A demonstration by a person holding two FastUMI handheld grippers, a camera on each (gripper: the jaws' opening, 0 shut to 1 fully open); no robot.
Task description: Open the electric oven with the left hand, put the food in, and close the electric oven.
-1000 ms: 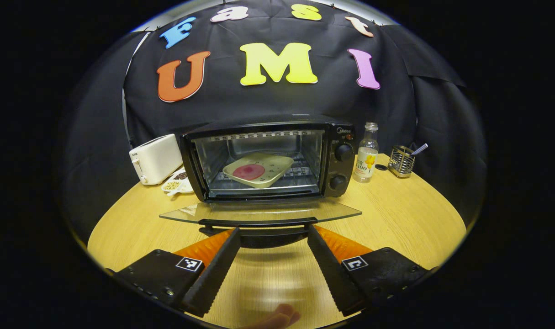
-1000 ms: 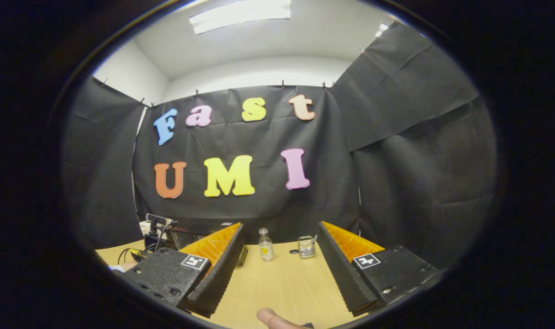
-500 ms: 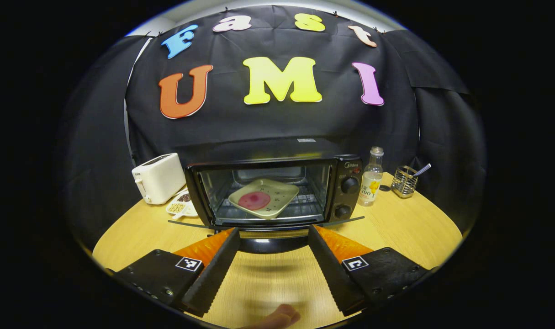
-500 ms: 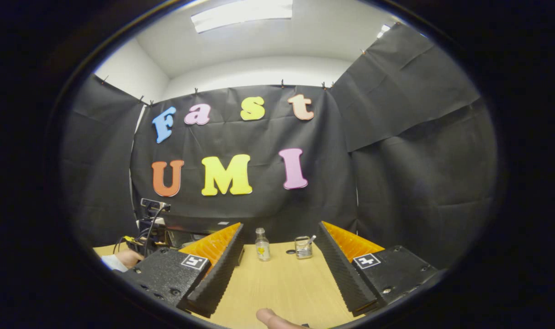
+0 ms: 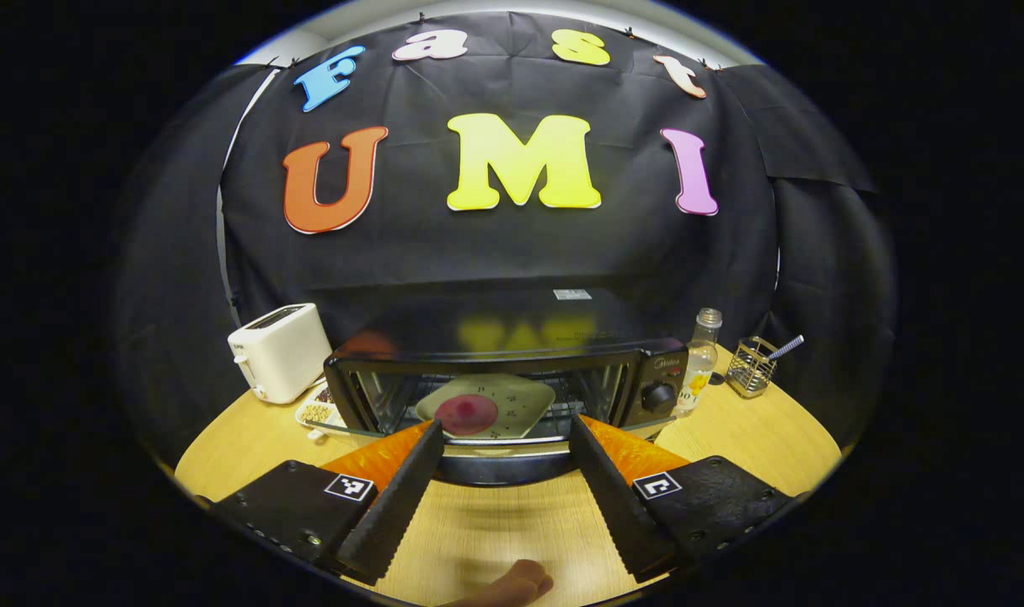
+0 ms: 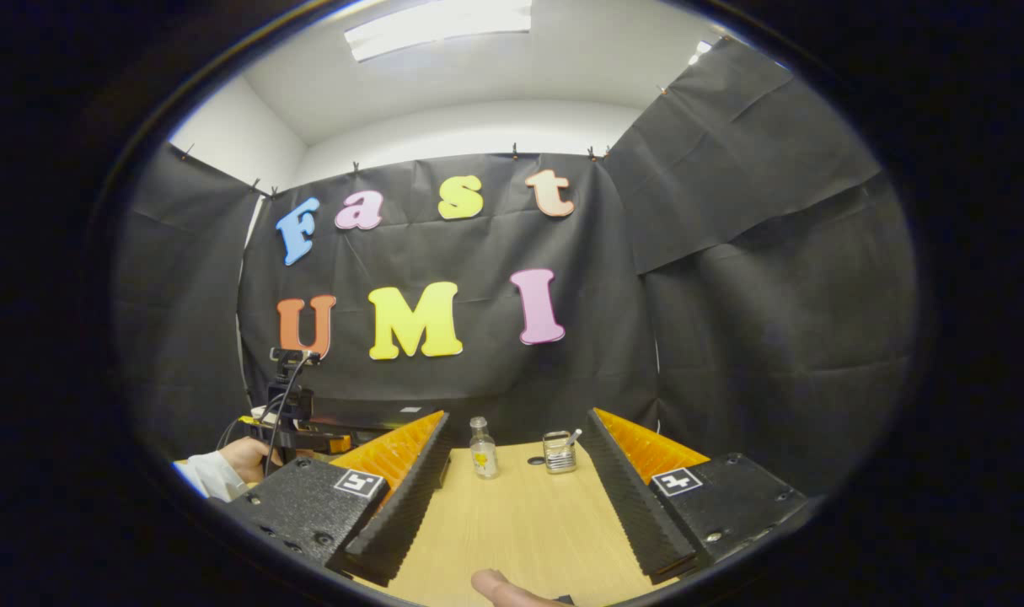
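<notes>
At the lower middle of the left gripper view, the electric oven (image 5: 512, 384) sits on the table (image 5: 756, 438) with its glass door (image 5: 478, 417) part-way up, tilted between flat and shut. Behind the glass, the food (image 5: 466, 414), a dark red round on a pale plate (image 5: 524, 400), rests on the oven rack. The door's dark handle bar (image 5: 495, 462) runs across the bottom of the frame between the spread fingers of the left gripper (image 5: 501, 485); its jaws stand wide apart, and whether either finger touches the bar I cannot tell.

The door looks like a stiff hinged pane of glass, probably fairly light but fragile and slick, so the handle bar is the place to push or take hold of, near its middle so the door swings evenly. A small countertop oven may slide back on the smooth wood if shoved hard.

Low in the right gripper view, the right gripper (image 6: 516, 497) hangs above the table with its jaws released and nothing between them, well apart from the oven.
</notes>
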